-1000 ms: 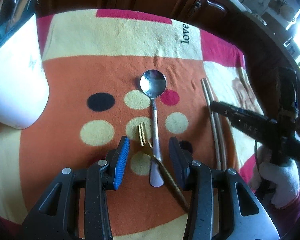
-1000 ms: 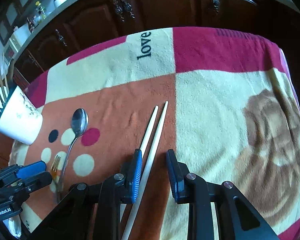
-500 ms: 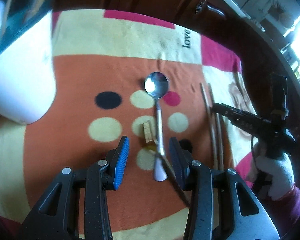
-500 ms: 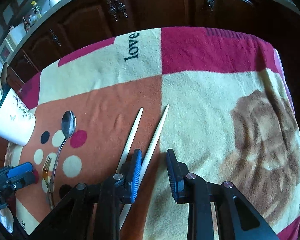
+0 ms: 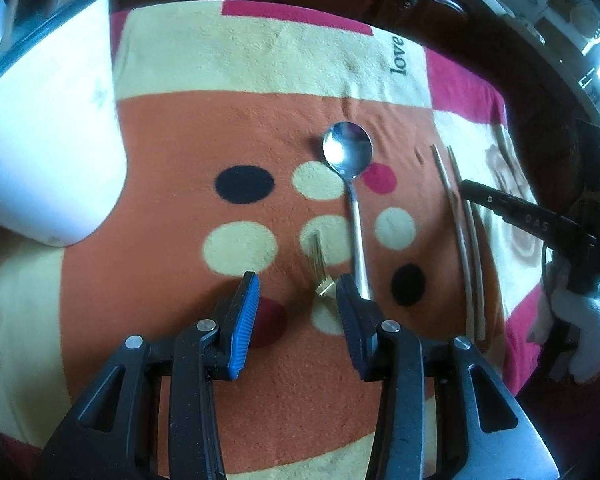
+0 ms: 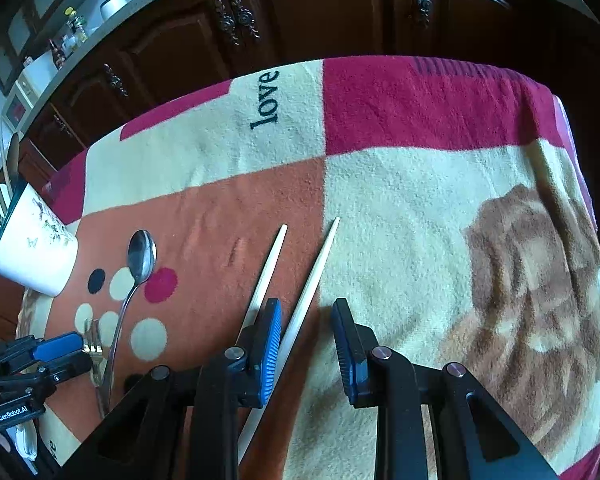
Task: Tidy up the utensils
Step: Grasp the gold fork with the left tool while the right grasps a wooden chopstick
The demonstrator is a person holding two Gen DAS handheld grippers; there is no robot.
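Both tools are at the picking-up step: the left tool [image 5: 296,290] hangs unclenched with the fork [image 5: 320,264] between its fingers, the right tool [image 6: 306,320] unclenched around one chopstick [image 6: 312,276], so each must next clench before carrying to the cup [image 6: 36,248].

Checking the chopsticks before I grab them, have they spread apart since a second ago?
Yes. The left chopstick has swung leftward onto the blanket's orange patch, and its tip now lies apart from the right chopstick.
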